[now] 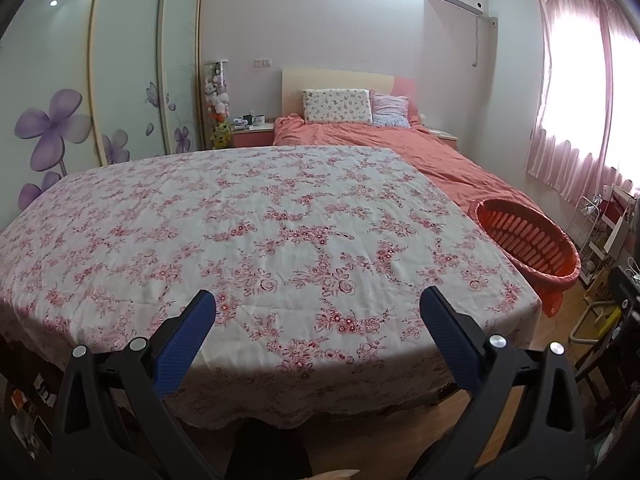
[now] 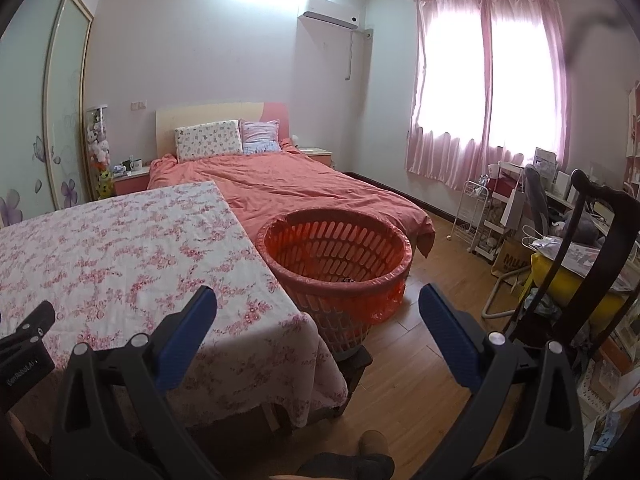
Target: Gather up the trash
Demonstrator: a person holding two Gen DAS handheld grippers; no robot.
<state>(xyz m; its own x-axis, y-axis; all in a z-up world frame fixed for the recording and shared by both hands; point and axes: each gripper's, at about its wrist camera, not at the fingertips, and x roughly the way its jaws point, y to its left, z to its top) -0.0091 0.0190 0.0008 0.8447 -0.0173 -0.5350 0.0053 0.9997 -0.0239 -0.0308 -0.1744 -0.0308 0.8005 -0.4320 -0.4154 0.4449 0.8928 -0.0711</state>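
Both the left tongs (image 1: 318,304) and right tongs (image 2: 318,304) hover spread wide and empty over the floral table (image 1: 260,216), which shows no trash, suggesting collection into the lined orange basket (image 2: 336,256) beside it is finished or not begun.

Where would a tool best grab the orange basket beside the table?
The basket stands upright with its mouth open, so take its rim from above, on the near side facing the right tool. One finger goes inside and one outside; the bag folded over the rim may slip.
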